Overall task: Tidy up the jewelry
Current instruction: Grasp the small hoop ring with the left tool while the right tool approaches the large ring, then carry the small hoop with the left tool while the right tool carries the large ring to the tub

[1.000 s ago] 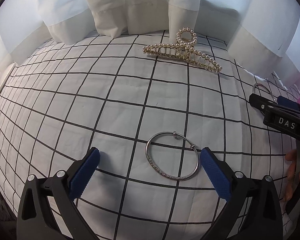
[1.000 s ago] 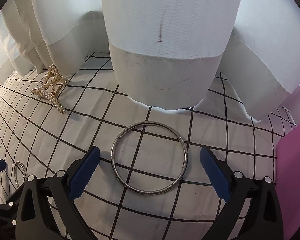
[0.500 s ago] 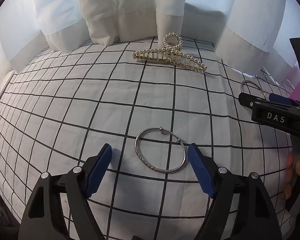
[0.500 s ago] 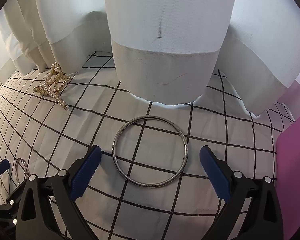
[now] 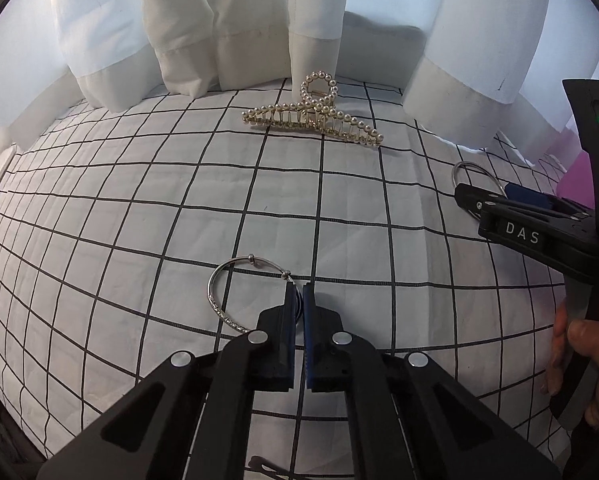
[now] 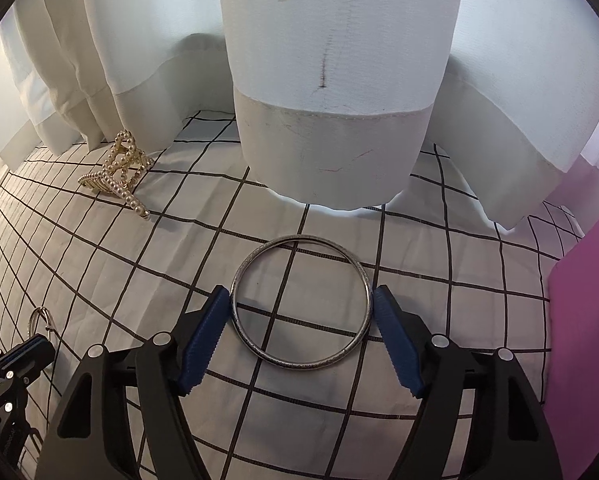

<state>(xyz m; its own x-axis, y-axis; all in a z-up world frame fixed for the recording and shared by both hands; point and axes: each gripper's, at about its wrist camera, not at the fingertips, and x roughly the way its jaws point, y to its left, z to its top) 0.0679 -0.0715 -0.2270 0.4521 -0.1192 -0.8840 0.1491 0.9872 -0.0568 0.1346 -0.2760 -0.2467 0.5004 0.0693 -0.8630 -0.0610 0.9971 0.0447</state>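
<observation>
A thin silver bracelet (image 5: 216, 297) with a jewelled band lies on the black-and-white checked cloth (image 5: 139, 208). My left gripper (image 5: 298, 292) is shut on the bracelet's right side. A larger plain silver bangle (image 6: 299, 300) lies flat on the cloth in the right wrist view. My right gripper (image 6: 301, 300) has its blue pads touching the bangle's left and right outer edges. A pearl hair claw (image 5: 313, 118) rests near the curtain; it also shows in the right wrist view (image 6: 117, 176).
White curtains (image 6: 339, 100) hang along the back edge of the cloth. A pink object (image 6: 583, 320) stands at the right. The right gripper and the holding hand (image 5: 579, 344) appear at the right of the left wrist view.
My left gripper moved in and closed onto the thin bracelet's right side. My right gripper narrowed from wide open until its pads touch the large bangle.
</observation>
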